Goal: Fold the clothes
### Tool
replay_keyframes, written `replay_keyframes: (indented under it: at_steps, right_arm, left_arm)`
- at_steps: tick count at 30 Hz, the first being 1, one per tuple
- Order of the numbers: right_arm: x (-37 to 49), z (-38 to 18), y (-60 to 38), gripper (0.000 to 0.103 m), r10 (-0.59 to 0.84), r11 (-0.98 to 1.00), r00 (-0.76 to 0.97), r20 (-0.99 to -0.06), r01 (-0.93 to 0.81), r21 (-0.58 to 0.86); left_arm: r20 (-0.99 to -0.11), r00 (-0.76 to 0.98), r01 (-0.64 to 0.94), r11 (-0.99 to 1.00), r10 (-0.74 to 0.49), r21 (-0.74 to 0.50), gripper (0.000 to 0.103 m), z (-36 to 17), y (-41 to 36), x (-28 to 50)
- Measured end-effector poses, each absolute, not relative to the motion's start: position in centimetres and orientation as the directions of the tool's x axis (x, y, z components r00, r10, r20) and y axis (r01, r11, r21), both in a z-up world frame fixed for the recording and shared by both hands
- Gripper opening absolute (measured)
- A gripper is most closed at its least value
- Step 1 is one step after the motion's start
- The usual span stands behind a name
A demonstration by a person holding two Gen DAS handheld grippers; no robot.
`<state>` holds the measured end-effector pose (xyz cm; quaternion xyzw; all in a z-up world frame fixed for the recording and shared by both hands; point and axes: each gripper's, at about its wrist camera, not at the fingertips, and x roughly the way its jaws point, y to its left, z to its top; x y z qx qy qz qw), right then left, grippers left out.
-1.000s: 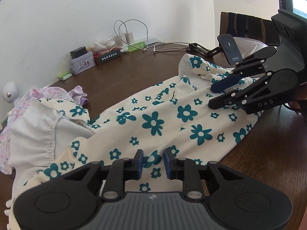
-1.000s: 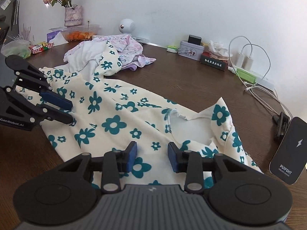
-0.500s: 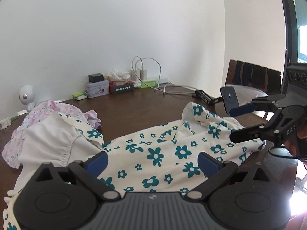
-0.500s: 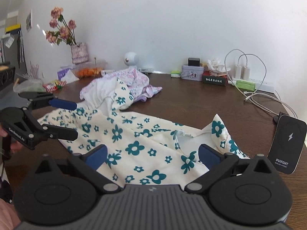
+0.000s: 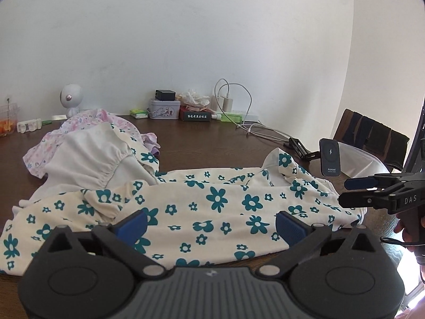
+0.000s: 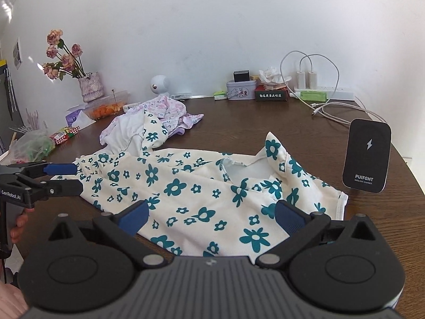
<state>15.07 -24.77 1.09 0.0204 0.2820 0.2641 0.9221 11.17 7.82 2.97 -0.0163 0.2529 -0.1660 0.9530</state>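
**Both grippers free, floral garment spread and waiting**

Left gripper (image 5: 211,222) first: from its own camera I see the blue pads spread wide with nothing between them, hanging over the near edge of the cream garment with teal flowers (image 5: 212,202). That garment lies across the brown table (image 5: 202,138), with a gathered white part bunched at its left end against a pink floral garment (image 5: 87,119). At the right edge of this view the right gripper (image 5: 345,192) shows side-on, fingers apart and empty.

From the right wrist camera, that gripper's pads stand equally wide above the hem nearest me. The neck opening (image 6: 239,171) sits toward the right, near a black wireless charger (image 6: 368,156) standing just beside the cloth. I think one sleeve is folded up beside the collar, though the fisheye makes that hard to confirm.

My judgement: thin, limp, light fabric that will sag and drag. I'd pinch the hem corners on each side, lifting both together so it stays flat.
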Motion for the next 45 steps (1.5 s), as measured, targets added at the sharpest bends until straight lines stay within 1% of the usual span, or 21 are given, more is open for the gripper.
replay_keyframes:
  at_steps: [4,7,9,12,15,18,19,23,25,27,30,34,38,39,40,41,42,43,45]
  right_arm:
    - [16.3,2.8,-26.2,0.103,0.512,0.848,0.688,-0.514,-0.499,0.177]
    - [19.2,5.7,-26.8,0.103,0.478,0.839,0.679,-0.557,-0.541,0.060]
    - [21.4,7.4,-26.8,0.103,0.443,0.826,0.674,-0.592,-0.564,-0.024]
    - [25.9,8.0,-26.0,0.103,0.367,0.798,0.640,-0.675,-0.589,-0.126]
    - [30.1,6.7,-25.3,0.102,0.333,0.778,0.551,-0.765,-0.619,-0.107]
    - [33.0,4.8,-24.4,0.102,0.331,0.753,0.458,-0.825,-0.655,-0.061]
    - [33.7,4.2,-24.0,0.099,0.328,0.744,0.434,-0.839,-0.666,-0.053]
    - [35.7,2.6,-23.1,0.097,0.308,0.722,0.378,-0.873,-0.691,-0.045]
    - [36.3,2.3,-22.9,0.091,0.302,0.709,0.362,-0.882,-0.704,-0.046]
    - [36.6,2.1,-22.7,0.090,0.293,0.696,0.364,-0.884,-0.715,-0.064]
    - [37.0,2.0,-22.6,0.090,0.312,0.682,0.345,-0.885,-0.730,-0.045]
    - [37.3,1.8,-22.5,0.083,0.328,0.670,0.343,-0.881,-0.741,-0.039]
    - [37.6,1.0,-22.3,0.080,0.327,0.665,0.321,-0.889,-0.746,-0.025]
    - [37.7,0.9,-22.3,0.076,0.329,0.664,0.316,-0.890,-0.747,-0.020]
    - [37.7,0.8,-22.3,0.069,0.333,0.664,0.314,-0.889,-0.748,-0.016]
    - [37.7,0.7,-22.4,0.066,0.336,0.665,0.317,-0.887,-0.747,-0.015]
    - [37.7,0.6,-22.4,0.058,0.339,0.664,0.320,-0.885,-0.747,-0.015]
    - [37.7,0.6,-22.4,0.050,0.344,0.662,0.322,-0.882,-0.750,-0.015]
    - [37.6,0.4,-22.4,0.042,0.351,0.659,0.309,-0.884,-0.753,-0.001]
  left_arm:
    - [-0.470,0.823,0.358,0.934,-0.319,-0.007,0.103,5.4,7.9,13.1]
    - [-0.489,0.814,0.432,0.889,-0.312,0.152,0.103,7.7,7.4,16.0]
    - [-0.532,0.797,0.478,0.837,-0.286,0.266,0.103,8.6,6.7,19.0]
    - [-0.625,0.740,0.551,0.757,-0.248,0.353,0.103,8.4,5.7,23.8]
    - [-0.713,0.681,0.586,0.708,-0.167,0.394,0.103,6.8,5.0,28.4]
    - [-0.773,0.625,0.627,0.662,-0.111,0.411,0.103,5.4,4.6,32.2]
    - [-0.788,0.608,0.636,0.652,-0.094,0.413,0.103,5.0,4.4,33.3]
    - [-0.851,0.522,0.679,0.629,-0.052,0.378,0.102,3.4,4.2,37.3]
    - [-0.873,0.487,0.702,0.604,-0.019,0.379,0.098,2.6,4.2,38.5]
    - [-0.888,0.460,0.719,0.586,0.004,0.375,0.098,2.0,4.2,39.5]
    - [-0.900,0.436,0.730,0.587,-0.006,0.350,0.098,1.9,4.4,40.3]
    - [-0.915,0.403,0.745,0.580,0.003,0.330,0.097,1.1,4.7,40.6]
    - [-0.925,0.379,0.744,0.590,0.016,0.315,0.095,0.1,5.1,40.8]
    - [-0.926,0.378,0.743,0.592,0.012,0.311,0.094,0.0,5.2,40.8]
    - [-0.926,0.378,0.742,0.596,0.006,0.307,0.092,-0.1,5.3,40.8]
    - [-0.926,0.377,0.740,0.600,0.001,0.302,0.090,-0.1,5.4,40.8]
    - [-0.927,0.375,0.739,0.605,-0.006,0.295,0.088,-0.1,5.5,40.7]
    - [-0.928,0.372,0.739,0.610,-0.013,0.288,0.083,-0.1,5.5,40.7]
    - [-0.928,0.371,0.734,0.621,-0.025,0.277,0.074,-0.2,5.8,40.6]
